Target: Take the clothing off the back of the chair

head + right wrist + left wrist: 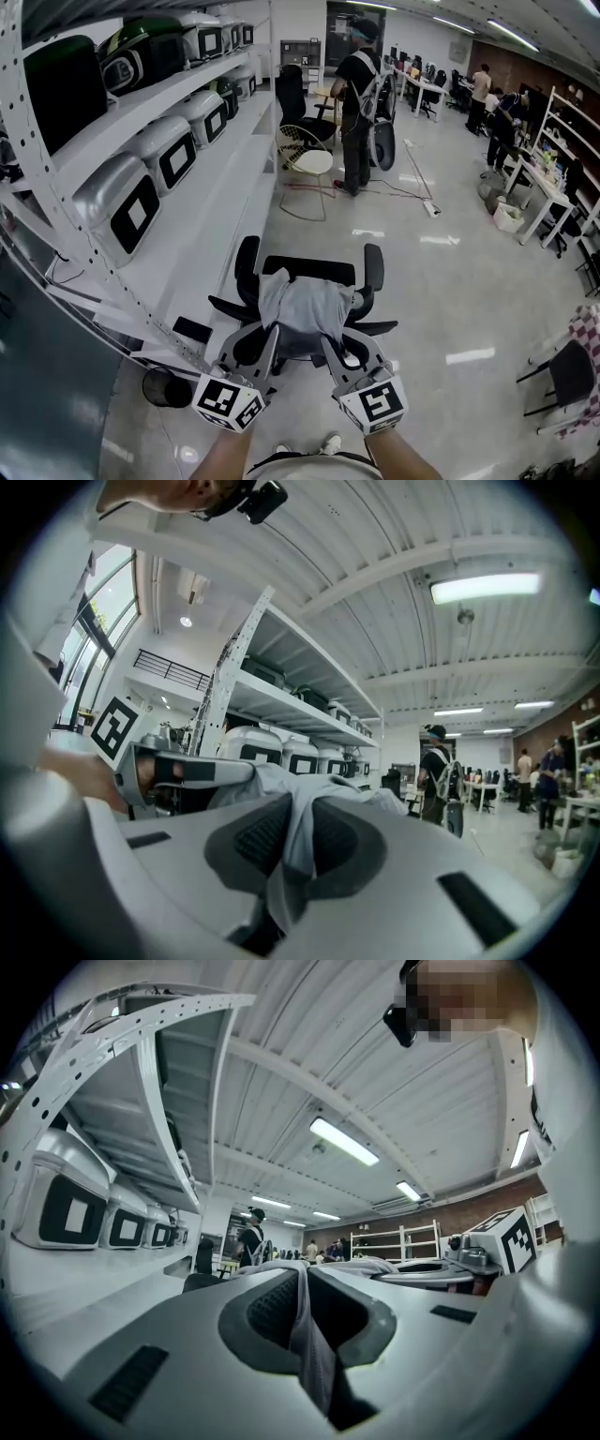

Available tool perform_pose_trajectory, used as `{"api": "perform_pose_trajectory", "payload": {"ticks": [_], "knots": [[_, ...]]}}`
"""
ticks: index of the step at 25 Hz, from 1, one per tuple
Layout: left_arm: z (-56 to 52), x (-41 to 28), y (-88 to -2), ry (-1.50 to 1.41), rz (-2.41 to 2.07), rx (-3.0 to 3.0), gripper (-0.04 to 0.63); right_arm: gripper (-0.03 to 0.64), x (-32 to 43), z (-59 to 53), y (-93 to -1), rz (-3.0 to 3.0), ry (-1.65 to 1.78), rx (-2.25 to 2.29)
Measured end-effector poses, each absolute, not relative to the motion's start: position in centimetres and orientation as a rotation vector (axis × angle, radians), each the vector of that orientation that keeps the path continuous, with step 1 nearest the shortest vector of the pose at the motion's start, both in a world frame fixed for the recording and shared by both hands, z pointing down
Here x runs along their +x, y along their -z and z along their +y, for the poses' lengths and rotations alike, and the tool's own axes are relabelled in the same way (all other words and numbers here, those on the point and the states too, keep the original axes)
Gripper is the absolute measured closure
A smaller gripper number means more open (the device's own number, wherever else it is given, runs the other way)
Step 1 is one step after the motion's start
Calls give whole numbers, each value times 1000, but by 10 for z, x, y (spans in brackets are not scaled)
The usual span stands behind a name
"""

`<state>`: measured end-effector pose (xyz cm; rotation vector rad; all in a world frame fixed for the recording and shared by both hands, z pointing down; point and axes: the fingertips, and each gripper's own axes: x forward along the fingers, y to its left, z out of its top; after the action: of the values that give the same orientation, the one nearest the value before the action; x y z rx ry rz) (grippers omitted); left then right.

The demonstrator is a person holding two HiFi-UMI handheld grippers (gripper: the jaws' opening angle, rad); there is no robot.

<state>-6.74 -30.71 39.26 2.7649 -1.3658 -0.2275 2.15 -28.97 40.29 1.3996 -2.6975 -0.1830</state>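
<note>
Grey clothing [307,305] drapes the back of the black chair [246,267], my left hand-held gripper [271,330] and right hand-held gripper [331,342] each clamped on its cloth, so I judge the lift is in hand and next calls for raising both evenly, clear of the chair.

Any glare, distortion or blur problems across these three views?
Head view: fisheye bends the shelving; glare patches on the floor. Left gripper view: the pinched grey garment is soft up close, corners vignetted black. Right gripper view: ceiling lamp blown out, near jaws soft.
</note>
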Motion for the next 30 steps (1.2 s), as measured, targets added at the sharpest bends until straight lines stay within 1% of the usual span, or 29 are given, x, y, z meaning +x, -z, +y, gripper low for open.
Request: {"api": "perform_pose_trajectory", "payload": {"ticks": [6,16,30], "knots": [[-289,-54,-370,296,-1313,2830,569,578,20,-274,-381,-2732,241,1383],[-256,-50,-331,386,-1264,2906,569,578,2,-246,-338,-2830,306,1353],[-212,-54,-320,408,-1253,2930,569,578,-12,-204,-330,-2810,308,1372]]}}
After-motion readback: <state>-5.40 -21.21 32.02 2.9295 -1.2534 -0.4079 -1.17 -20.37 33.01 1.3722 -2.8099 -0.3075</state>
